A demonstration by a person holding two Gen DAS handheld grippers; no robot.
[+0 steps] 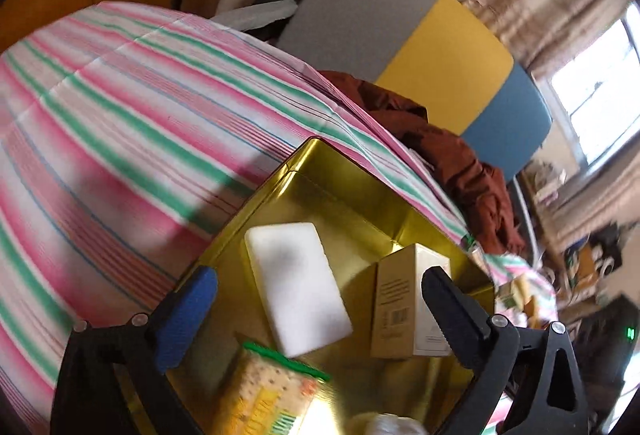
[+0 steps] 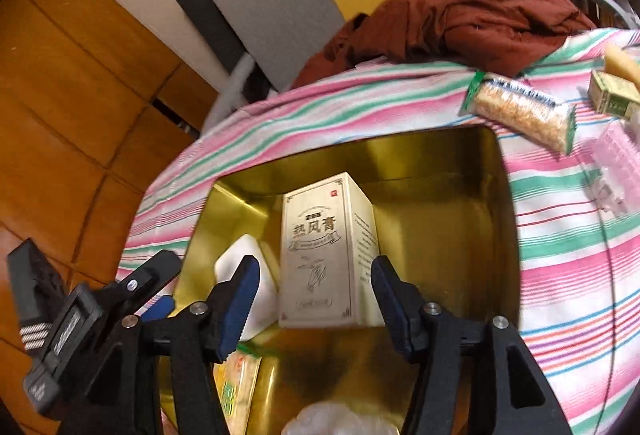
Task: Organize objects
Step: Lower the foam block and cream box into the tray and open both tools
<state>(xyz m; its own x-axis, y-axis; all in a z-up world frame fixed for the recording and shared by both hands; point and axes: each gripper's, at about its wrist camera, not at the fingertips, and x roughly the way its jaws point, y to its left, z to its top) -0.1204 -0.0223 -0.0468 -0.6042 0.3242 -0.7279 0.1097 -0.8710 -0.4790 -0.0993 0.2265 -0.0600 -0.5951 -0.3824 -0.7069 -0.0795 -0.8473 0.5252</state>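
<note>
The right gripper has its ribbed blue-padded fingers spread on either side of a tall cream cardboard box printed with dark characters, not pinching it; the box stands upright inside a square gold tin with shiny metal walls. The left gripper hangs over the same gold tin with its fingers wide apart and nothing between them, one pad blue and ribbed, the other showing black. Beneath it a flat white rectangular block with rounded corners, matte and soft-looking, lies on the tin floor just beside the cardboard box, and a crinkly cracker packet with a green edge lies at the near side. The tin sits on a striped pink, green and white cloth. Farther out on the cloth lie a clear-wrapped snack bar, a small green box and a rumpled rust-brown garment
</note>
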